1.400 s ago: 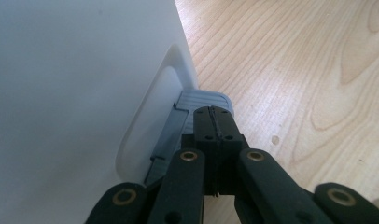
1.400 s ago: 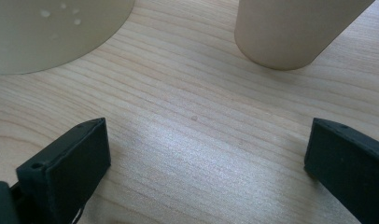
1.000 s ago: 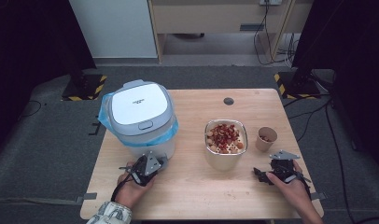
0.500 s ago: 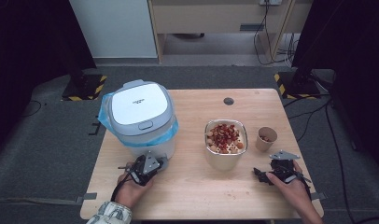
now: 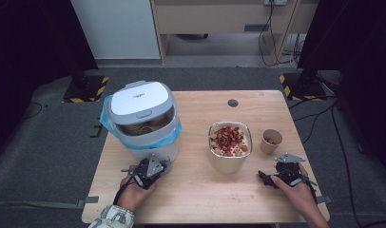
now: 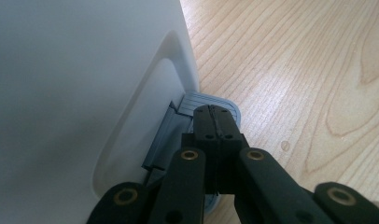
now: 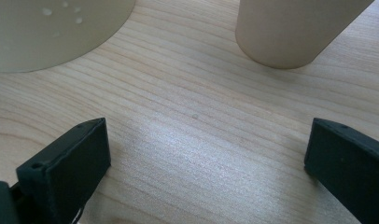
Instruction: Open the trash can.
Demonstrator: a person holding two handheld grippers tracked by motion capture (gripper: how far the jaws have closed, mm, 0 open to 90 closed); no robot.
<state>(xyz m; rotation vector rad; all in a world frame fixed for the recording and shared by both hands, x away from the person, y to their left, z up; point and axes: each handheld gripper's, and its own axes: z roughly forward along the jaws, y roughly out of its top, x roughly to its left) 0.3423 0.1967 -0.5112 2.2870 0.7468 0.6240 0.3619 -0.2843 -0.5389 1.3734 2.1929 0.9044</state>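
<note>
The big white bin [image 5: 142, 121] with its blue liner stands at the left of the wooden surface [image 5: 196, 199], grey lid down, and the left tool [image 5: 150, 169] is right at its base. In the left gripper view that tool [image 6: 215, 116] has its jaws pressed together, tips on the small grey ribbed pedal [image 6: 204, 101] at the bin's foot, touching it or all but. By my reading, the step in hand is pressing that pedal to lift the lid. To do it well: keep the closed tips centred on the ribs, push straight down and not sideways, so they don't slide off onto the wood.

Next down in size, the metal bowl [image 5: 230, 145] of red and pale bits sits mid-surface, and the paper cup [image 5: 270, 141] stands just beside it. The right tool [image 5: 282, 175] rests low near the front edge, well apart from the bin; in the right gripper view its jaws stand wide apart on nothing, bowl [image 7: 57, 28] and cup [image 7: 295, 28] ahead.

Around it all: grey floor, dark curtains, cables trailing at the right.
</note>
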